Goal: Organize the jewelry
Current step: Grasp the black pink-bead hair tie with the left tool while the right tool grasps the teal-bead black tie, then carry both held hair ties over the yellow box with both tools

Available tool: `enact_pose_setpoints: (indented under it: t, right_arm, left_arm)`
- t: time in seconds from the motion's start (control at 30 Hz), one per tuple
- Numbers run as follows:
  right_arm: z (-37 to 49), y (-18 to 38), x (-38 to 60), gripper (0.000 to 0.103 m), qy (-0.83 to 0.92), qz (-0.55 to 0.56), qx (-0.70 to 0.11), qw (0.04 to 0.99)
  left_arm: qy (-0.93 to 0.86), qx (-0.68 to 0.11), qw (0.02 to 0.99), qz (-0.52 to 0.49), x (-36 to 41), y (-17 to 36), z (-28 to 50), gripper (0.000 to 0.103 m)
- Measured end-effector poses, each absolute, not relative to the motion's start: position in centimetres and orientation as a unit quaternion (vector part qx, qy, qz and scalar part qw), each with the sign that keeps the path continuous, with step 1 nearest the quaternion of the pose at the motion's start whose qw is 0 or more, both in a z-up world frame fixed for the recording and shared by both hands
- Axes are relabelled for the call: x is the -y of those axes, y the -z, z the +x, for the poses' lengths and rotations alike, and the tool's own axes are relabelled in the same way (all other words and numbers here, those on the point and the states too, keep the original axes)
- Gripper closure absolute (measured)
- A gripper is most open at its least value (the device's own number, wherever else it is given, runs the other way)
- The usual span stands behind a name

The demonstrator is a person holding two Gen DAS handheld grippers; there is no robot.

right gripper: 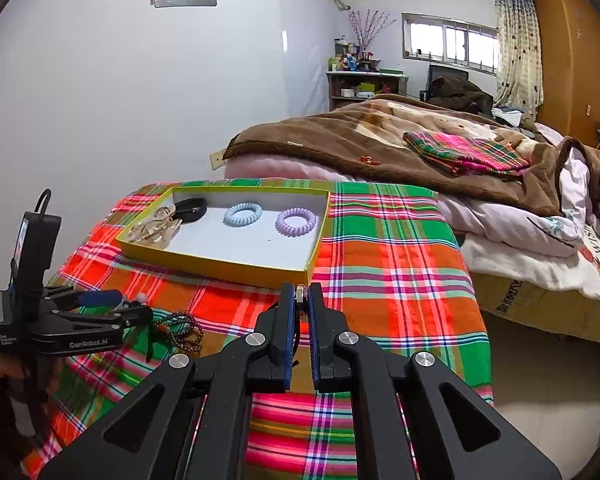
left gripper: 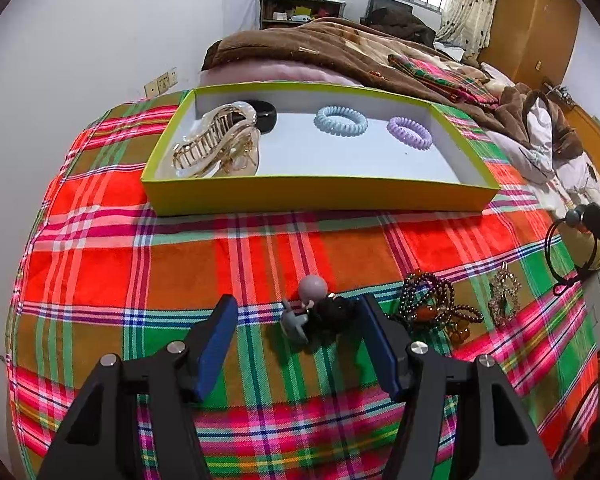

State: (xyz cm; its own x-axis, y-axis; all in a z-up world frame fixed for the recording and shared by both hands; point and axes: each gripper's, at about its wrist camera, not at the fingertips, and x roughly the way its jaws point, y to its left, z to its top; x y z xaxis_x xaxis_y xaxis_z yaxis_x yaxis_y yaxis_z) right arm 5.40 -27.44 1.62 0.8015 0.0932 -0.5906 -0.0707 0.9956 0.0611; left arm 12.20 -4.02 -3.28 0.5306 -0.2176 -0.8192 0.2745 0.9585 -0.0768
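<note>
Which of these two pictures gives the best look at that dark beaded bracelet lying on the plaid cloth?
The left wrist view: the beaded bracelet lies close and unobstructed, its brown beads and an amber piece distinct. In the right wrist view it is small, low at the left, partly hidden behind the left gripper.

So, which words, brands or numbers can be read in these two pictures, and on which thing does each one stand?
"GenRobot.AI": on the side of the left gripper, in the right wrist view.
Small white print further back on the same body: too small to read.
Letters on the white quilt at the right edge: partly cut off, not readable.
Dark print on the cardboard box under the quilt: too blurred to read.
Left wrist view: no readable text.
</note>
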Motion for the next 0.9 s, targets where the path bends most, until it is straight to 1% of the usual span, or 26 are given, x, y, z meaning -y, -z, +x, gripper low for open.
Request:
enact_pose_setpoints:
  t: [0.07,0.13,0.17,0.23,0.33,0.53,0.9]
  right_arm:
    - [5.5,-1.6,27.5,0.097,-0.043,0.019,-0.313,0.949]
    - [5.5,-1.5,27.5,0.097,-0.043,0.020,-0.313,0.948]
    - [5.6,-1.5,27.4,0.097,-0.045,0.020,-0.314,0.948]
    - [5.5,-1.5,27.4,0.097,-0.046,0.021,-0.314,0.948]
    - [5.6,-1.5,27.3,0.097,-0.047,0.022,-0.314,0.948]
    - [5.7,-1.7,27.2,0.097,-0.049,0.019,-0.313,0.948]
    - [6.1,-2.5,26.8,0.097,-0.053,0.017,-0.309,0.949]
  left_arm:
    - [0.139,-0.462,0.875,0.036,4.2,3.3,12.2,0.039]
    - [0.139,-0.460,0.876,0.036,4.2,3.3,12.1,0.046]
    - [0.138,-0.460,0.876,0.040,4.2,3.3,12.1,0.048]
    - [0.133,-0.460,0.877,0.047,4.3,3.2,12.1,0.062]
    - [0.133,-0.461,0.876,0.049,4.2,3.1,12.2,0.069]
    - [0.139,-0.463,0.874,0.045,4.2,3.0,12.1,0.072]
    - [0.148,-0.446,0.882,0.031,3.5,1.1,11.9,0.073]
